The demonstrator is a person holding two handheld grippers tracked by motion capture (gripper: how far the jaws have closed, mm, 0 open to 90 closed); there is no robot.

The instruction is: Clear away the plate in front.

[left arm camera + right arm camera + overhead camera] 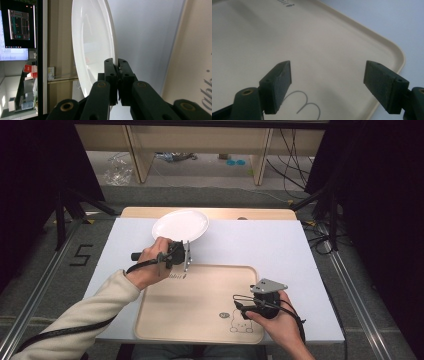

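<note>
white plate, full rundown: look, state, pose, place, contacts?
The plate is round, plain glossy white, shallow, with a raised rim and no marks or food; it looks like ceramic or melamine. The left gripper is shut on its near rim, one jaw on each face. In the high view the plate sits over the far edge of the white table cover, beyond the beige tray. Whether it rests on the surface or is lifted is unclear.

A pale wooden table [260, 213] carries a white rectangular board [270, 245]; a beige plastic tray [200, 300] with a bear drawing lies on the board's near half.
</note>
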